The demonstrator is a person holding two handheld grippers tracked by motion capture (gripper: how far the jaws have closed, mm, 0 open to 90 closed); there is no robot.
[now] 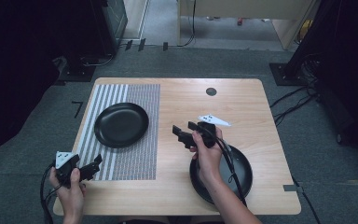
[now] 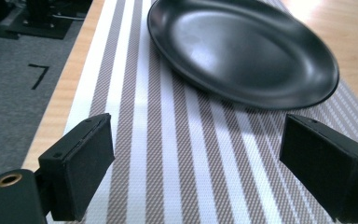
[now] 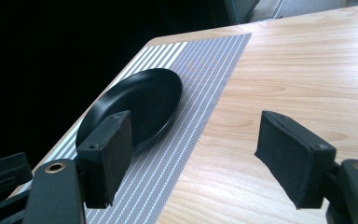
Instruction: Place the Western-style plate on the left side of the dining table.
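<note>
Two tongs (image 1: 94,163) (image 1: 182,134) agape, empty-jawed.

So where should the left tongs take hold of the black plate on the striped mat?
Probably at the near rim of the black plate, coming in low from the person's side. It lies flat on the striped mat with a shallow raised edge, and the open left tongs already face that rim.

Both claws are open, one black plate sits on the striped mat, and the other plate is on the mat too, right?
Not quite. The second black plate lies on bare table by the right claw, off the striped mat, as the high view shows. The rest holds.
</note>
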